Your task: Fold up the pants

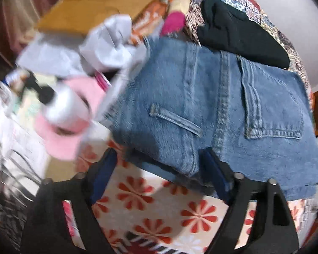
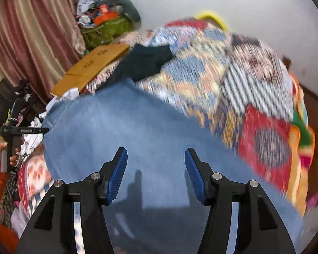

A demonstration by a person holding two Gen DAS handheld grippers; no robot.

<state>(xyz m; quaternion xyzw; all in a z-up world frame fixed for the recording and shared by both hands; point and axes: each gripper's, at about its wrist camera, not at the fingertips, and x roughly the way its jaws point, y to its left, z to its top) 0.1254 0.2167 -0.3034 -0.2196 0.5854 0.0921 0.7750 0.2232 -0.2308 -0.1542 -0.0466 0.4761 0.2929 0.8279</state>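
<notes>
Blue denim pants (image 1: 212,110) lie folded on the patterned bed, back pocket and a belt loop showing. My left gripper (image 1: 159,158) is open at the pants' near edge, the right finger (image 1: 214,169) against the denim, the left finger over the flowered sheet. In the right wrist view the denim (image 2: 137,131) fills the middle. My right gripper (image 2: 155,158) is open just above it, holding nothing. The left gripper (image 2: 21,130) shows at the far left.
A black garment (image 1: 239,29) lies beyond the pants. A pink cap (image 1: 70,118), white cloth (image 1: 91,48) and a cardboard box (image 1: 99,4) are on the left. A patchwork quilt (image 2: 233,74) covers the bed; a curtain (image 2: 27,31) hangs behind.
</notes>
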